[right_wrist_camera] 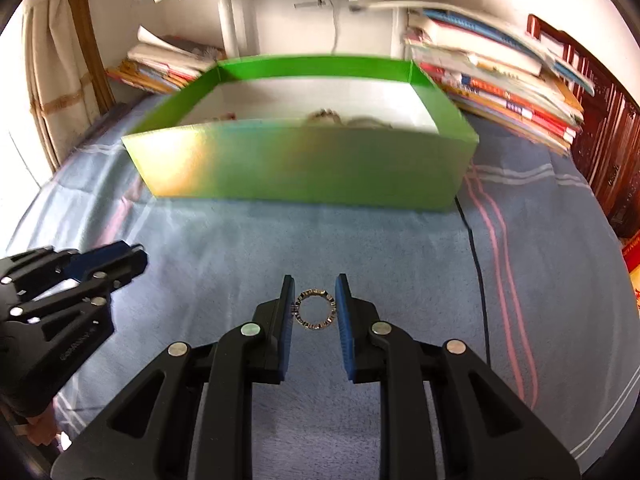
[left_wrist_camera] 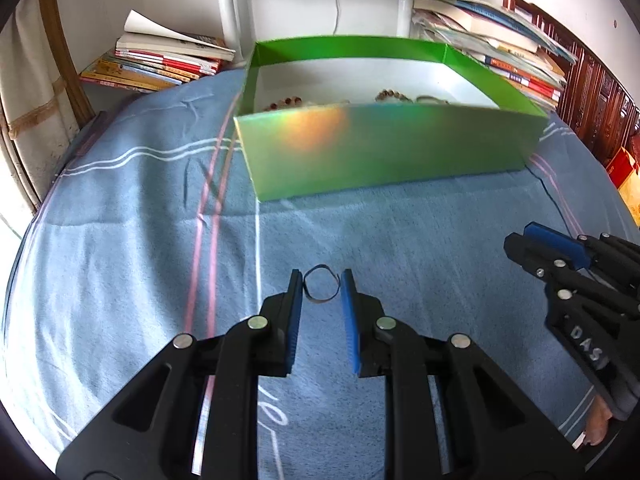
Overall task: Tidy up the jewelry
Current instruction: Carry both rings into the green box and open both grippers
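A thin dark band ring (left_wrist_camera: 320, 285) lies on the blue cloth between the fingertips of my left gripper (left_wrist_camera: 321, 285), whose jaws stand open on either side of it. A patterned metal ring (right_wrist_camera: 314, 309) sits between the fingertips of my right gripper (right_wrist_camera: 314, 300), also open around it; its left edge looks close to the left pad. A green box (left_wrist_camera: 384, 148) with a white floor stands ahead and holds beaded bracelets (left_wrist_camera: 394, 97); it also shows in the right wrist view (right_wrist_camera: 304, 164). Each gripper appears in the other's view, the right (left_wrist_camera: 520, 244) and the left (right_wrist_camera: 134, 258).
The blue striped cloth (left_wrist_camera: 120, 240) covers the table. Stacks of books lie at the back left (left_wrist_camera: 168, 64) and back right (left_wrist_camera: 512, 56). A white lamp post (left_wrist_camera: 236, 4) stands behind the box. A thin black cable (right_wrist_camera: 476, 264) runs over the cloth on the right.
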Tool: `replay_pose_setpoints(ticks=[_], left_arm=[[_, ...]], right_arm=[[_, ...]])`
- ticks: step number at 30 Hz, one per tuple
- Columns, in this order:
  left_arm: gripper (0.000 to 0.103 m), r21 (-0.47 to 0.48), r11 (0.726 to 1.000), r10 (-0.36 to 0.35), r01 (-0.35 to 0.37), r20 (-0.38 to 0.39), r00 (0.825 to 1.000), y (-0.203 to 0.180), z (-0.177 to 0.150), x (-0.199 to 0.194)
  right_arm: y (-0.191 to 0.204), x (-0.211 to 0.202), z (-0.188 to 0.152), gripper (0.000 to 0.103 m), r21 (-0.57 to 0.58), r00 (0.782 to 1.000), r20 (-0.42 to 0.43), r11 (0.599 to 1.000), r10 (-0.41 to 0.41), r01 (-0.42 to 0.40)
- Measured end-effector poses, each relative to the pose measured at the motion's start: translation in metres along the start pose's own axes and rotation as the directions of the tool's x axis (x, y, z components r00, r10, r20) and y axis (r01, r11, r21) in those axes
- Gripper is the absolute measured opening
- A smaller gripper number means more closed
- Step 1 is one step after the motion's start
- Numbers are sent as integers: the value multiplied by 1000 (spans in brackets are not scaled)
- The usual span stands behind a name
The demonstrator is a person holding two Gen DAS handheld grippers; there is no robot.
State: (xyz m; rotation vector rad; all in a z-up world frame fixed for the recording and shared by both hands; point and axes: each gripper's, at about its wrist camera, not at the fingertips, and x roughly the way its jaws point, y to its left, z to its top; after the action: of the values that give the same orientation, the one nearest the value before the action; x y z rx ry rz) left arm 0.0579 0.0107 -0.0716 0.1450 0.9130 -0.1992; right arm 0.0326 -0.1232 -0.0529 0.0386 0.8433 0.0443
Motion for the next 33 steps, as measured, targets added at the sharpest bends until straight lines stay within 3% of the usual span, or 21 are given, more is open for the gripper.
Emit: replay_pose_setpoints(ticks=[8,13,16,20,25,33], left_arm=[[20,0,1000,7,-7,138,990,12,50,-35],[20,-4,1000,15,-14,204,979,12,98,-44],[20,-2,1000,-5,6,217,976,0,124,-34],[20,21,1000,-3,-1,178,984,-23,140,-1],[20,18,1000,1,-3,125,992,-30,141,33],[20,-1,1000,8,-8,95,995,-27,140,53]], right_arm=[[-8,-41,62,21,-26,985,170,1000,12,-8],[-11,-38,103,21,-34,972,236,999,-6,15],[-17,-13,121,21,-13,979,202,999,-35,38],[-33,26,127,21,28,988,136,997,-68,65],[-49,59,118,21,66,995,65,995,-73,68],[-51,76,114,21,65,997,30,996,-66,64]])
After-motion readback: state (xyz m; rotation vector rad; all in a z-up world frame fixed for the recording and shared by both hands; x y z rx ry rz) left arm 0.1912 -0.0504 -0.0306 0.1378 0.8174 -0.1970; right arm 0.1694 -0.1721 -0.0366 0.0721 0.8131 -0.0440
